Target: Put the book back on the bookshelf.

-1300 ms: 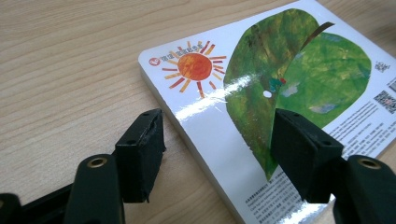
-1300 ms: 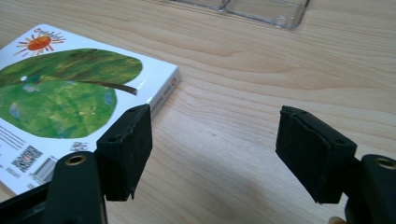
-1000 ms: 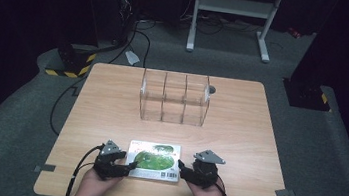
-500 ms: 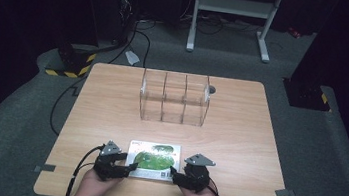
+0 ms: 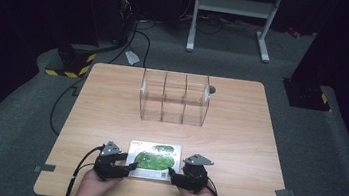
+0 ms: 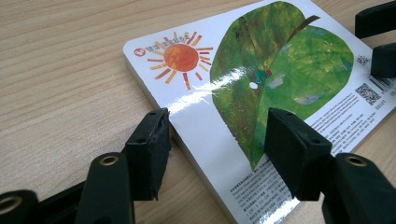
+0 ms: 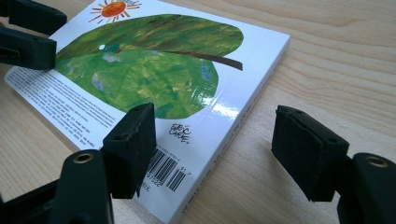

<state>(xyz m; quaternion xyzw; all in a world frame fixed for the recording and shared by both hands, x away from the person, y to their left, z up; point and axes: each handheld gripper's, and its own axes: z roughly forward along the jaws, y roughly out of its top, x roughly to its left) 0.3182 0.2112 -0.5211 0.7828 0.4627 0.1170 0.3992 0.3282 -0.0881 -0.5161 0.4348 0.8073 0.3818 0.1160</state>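
Down at the near edge of the table (image 5: 112,95), two hands come in from the bottom, w/ a gripper in each. The left gripper (image 5: 130,166) sits at the left side of a book (image 5: 154,160) & the right gripper (image 5: 171,173) sits at its right side. The book lies flat on the wood, near the front edge, about the middle. It has a white cover w/ a big green leaf & a small orange sun in one corner. In the left gripper view the jaws are spread wide: one jaw is over the wood just beside the book's edge, the other is over the cover by the leaf. Can't tell if they touch the book. In the right gripper view the jaws are spread wide too: one is over the cover near the barcode (image 7: 169,171), the other is over bare wood past the spine. The other gripper's black tips show at the far end of the book in each gripper view. Farther back, near the far edge of the table, stands a clear box (image 5: 175,97) w/ three slots side by side, well apart from the book. Behind the table is grey floor (image 5: 25,110), some cables (image 5: 61,101) & a white metal stand (image 5: 233,9).
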